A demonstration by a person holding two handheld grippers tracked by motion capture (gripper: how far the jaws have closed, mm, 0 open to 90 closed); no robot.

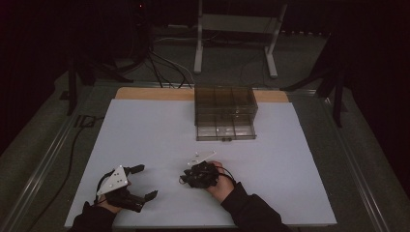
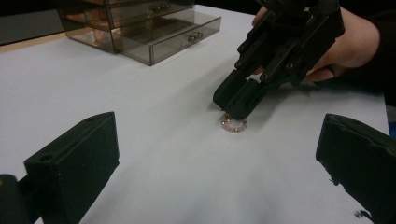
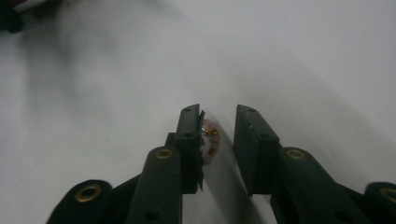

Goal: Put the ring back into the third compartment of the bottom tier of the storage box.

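High view: a white table (image 1: 159, 130) carries a smoky clear drawer box (image 1: 225, 112) at about 12 o'clock, its lowest drawer pulled partly out toward the person. The left gripper (image 1: 144, 181) rests near 7 o'clock on the table, jaws spread wide and pointing toward 3 o'clock, held in the left hand (image 1: 109, 205). The right gripper (image 1: 185, 177) sits just below the table's centre, held by the right hand (image 1: 220, 186), pointing toward 9 o'clock and tipped down to the surface.

Left gripper view shows its own two black jaws far apart with bare table between them. Straight ahead at 12 o'clock, the right gripper's tips come down on a small ring of pink and gold beads (image 2: 234, 124), which lies flat on the table; the tips touch its far edge.

Right gripper view shows the jaws with a narrow gap between them, not closed. The bead ring (image 3: 208, 140) sits against the inner face of the jaw at 9 o'clock, apart from the other jaw.
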